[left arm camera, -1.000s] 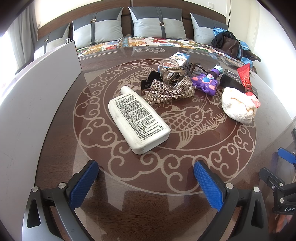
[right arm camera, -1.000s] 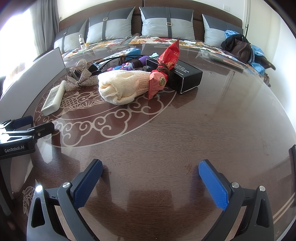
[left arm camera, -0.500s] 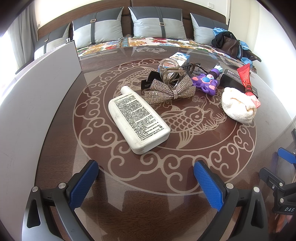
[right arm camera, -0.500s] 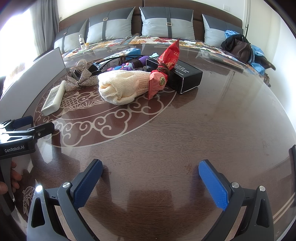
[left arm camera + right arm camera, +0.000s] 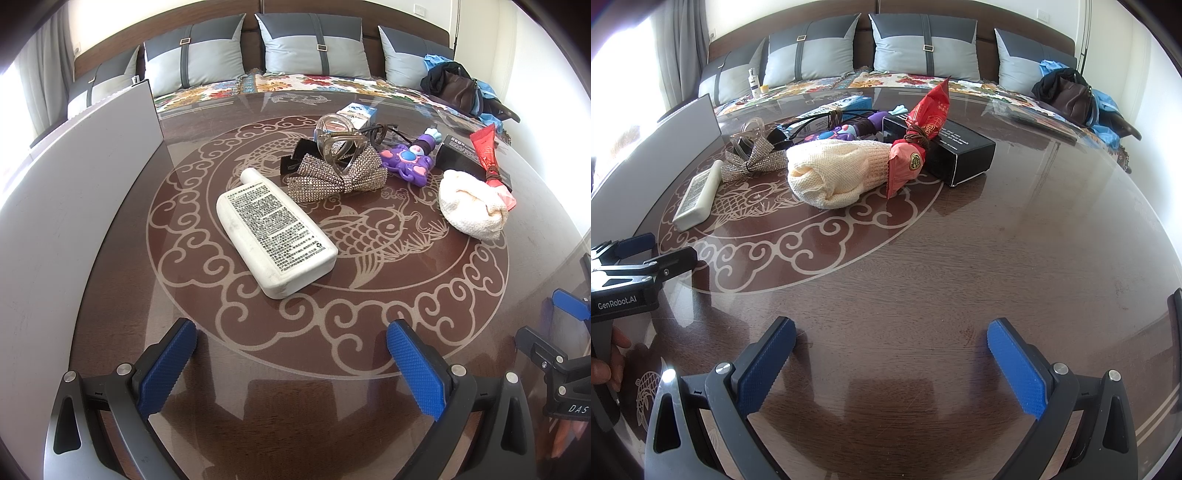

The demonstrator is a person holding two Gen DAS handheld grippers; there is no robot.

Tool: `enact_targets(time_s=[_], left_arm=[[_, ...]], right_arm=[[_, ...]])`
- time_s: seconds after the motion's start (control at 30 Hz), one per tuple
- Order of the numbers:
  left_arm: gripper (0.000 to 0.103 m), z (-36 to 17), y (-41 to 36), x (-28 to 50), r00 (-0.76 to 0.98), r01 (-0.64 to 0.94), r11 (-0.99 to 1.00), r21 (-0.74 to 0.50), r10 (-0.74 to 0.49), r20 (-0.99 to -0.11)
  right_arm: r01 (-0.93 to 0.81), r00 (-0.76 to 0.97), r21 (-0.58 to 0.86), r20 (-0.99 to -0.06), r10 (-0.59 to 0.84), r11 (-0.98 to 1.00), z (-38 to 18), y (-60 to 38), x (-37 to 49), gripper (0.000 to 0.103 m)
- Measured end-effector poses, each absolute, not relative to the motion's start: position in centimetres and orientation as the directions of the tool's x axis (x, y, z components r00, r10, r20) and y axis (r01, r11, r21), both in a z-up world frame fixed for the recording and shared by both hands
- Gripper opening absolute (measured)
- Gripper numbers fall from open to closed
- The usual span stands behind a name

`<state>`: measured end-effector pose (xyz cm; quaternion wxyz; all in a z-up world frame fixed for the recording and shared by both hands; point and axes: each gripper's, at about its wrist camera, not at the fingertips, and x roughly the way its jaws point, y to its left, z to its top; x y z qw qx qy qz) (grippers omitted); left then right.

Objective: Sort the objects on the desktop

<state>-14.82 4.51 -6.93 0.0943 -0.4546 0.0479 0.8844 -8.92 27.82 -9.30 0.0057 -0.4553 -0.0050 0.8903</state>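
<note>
A: Both tools noted low over the near edge of the desk (image 5: 369,417). The left hand-held gripper (image 5: 291,363) is spread wide, nothing between its blue pads; the right hand-held gripper (image 5: 892,363) likewise, wide apart and empty. No object has been taken up yet.

B: Nearest piece?

A: The white bottle (image 5: 275,230), lying flat, label up, just ahead of the left hand-held gripper, its cap end pointing away. A grasp across the narrow width, near the middle, is judged best; the body looks slick and would probably slide if pinched at one end. Beyond it, the sequin bow (image 5: 336,175) rests against a clear hair claw (image 5: 338,142), so those two would be better lifted singly.

B: And on the right side?

A: Ahead and left of the right hand-held gripper, a cream knit bundle (image 5: 836,171) lies touching a red foil packet (image 5: 918,142), which leans on a black box (image 5: 955,149). The packet should be freed before the box is moved. A purple toy (image 5: 406,160) lies behind the bundle.

B: Containers?

A: A grey-white panel (image 5: 74,206), to the left of the left hand-held gripper, may be the wall of a bin; its inside is not shown, so contents cannot be told. The black box is closed, contents unseen.
</note>
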Motion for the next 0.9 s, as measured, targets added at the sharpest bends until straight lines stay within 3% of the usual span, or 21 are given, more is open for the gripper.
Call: enact_targets(time_s=[0.9], left_arm=[[0.103, -6.9, 2.5, -11.4, -0.552, -0.285, -0.959, -0.001, 0.165, -0.818]], right_arm=[[-0.006, -0.585, -0.014, -0.811, 0.015, -1.000, -9.3, 27.8, -8.9, 0.103]])
